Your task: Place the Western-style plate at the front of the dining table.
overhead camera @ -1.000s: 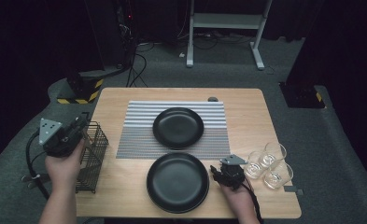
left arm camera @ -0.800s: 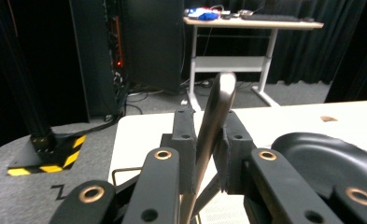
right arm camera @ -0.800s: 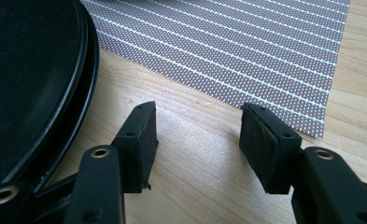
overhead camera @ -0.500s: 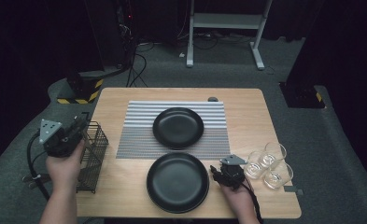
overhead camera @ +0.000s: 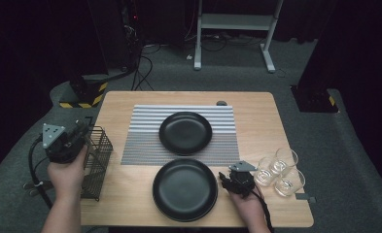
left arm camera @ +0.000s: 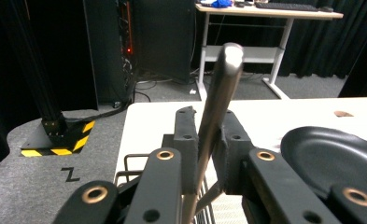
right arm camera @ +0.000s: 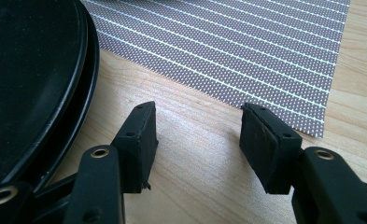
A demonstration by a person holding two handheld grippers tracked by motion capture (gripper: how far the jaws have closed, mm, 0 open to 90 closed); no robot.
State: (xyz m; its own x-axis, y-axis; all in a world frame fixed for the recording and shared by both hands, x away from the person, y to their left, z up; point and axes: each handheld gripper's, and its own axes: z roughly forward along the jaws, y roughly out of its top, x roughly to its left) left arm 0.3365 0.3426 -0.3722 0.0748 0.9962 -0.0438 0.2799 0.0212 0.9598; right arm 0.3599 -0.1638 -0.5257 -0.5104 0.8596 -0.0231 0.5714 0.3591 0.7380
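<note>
The wooden table (overhead camera: 130, 194) carries a striped mat (overhead camera: 145, 141), two black plates, and a wire basket (overhead camera: 97, 160) at its left edge. My left gripper (left arm camera: 204, 144) has just squeezed tighter on a metal utensil handle (left arm camera: 221, 88), held upright above the basket. My right gripper (right arm camera: 195, 140) rests beside the near plate (right arm camera: 27, 79), jaws apart, holding nothing.

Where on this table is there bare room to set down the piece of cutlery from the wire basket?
Bare wood runs right of the striped mat, above the glasses; a strip lies between the wire basket and near plate. The right front corner is crowded: glasses beside the right tongs.
</note>
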